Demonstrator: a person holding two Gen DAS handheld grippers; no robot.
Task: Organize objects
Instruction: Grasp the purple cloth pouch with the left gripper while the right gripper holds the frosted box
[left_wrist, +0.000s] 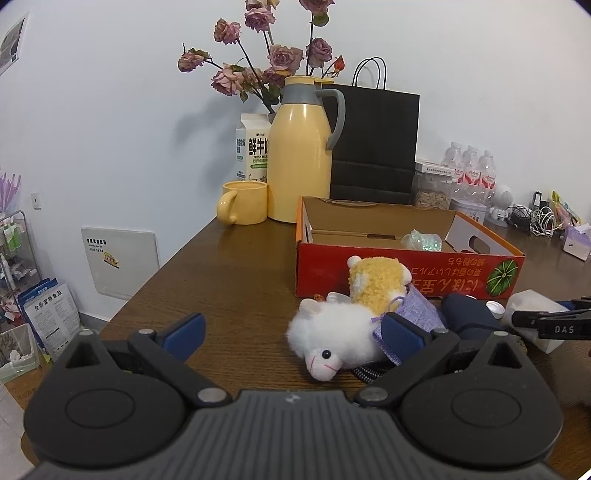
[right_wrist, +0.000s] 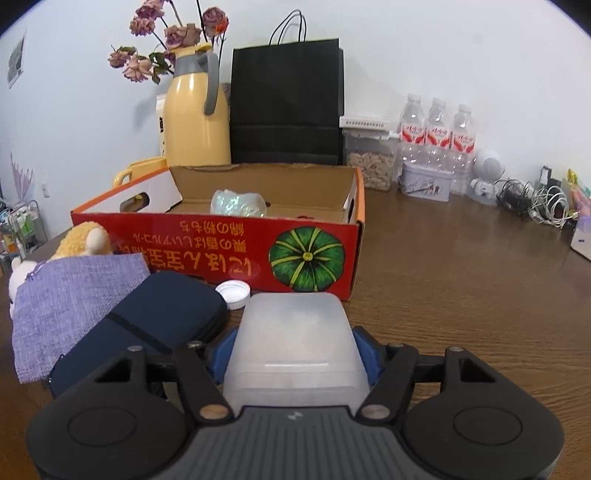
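A red cardboard box (left_wrist: 406, 275) (right_wrist: 221, 240) lies open on the wooden table, with a crumpled iridescent bag (right_wrist: 238, 202) inside. In front of it lie a white plush sheep (left_wrist: 332, 338), a yellow plush (left_wrist: 376, 282), a purple cloth pouch (right_wrist: 70, 295), a navy case (right_wrist: 147, 317) and a white cap (right_wrist: 232, 291). My left gripper (left_wrist: 291, 330) is open, its right finger beside the sheep and pouch. My right gripper (right_wrist: 295, 354) is shut on a translucent white plastic box (right_wrist: 295, 339), resting just in front of the red box.
A yellow thermos (left_wrist: 299, 155), yellow mug (left_wrist: 243, 203), milk carton (left_wrist: 253, 147), dried roses and a black paper bag (right_wrist: 288, 103) stand at the back. Water bottles (right_wrist: 436, 136), a jar, a tin (right_wrist: 424, 182) and tangled cables (right_wrist: 535, 203) sit to the right.
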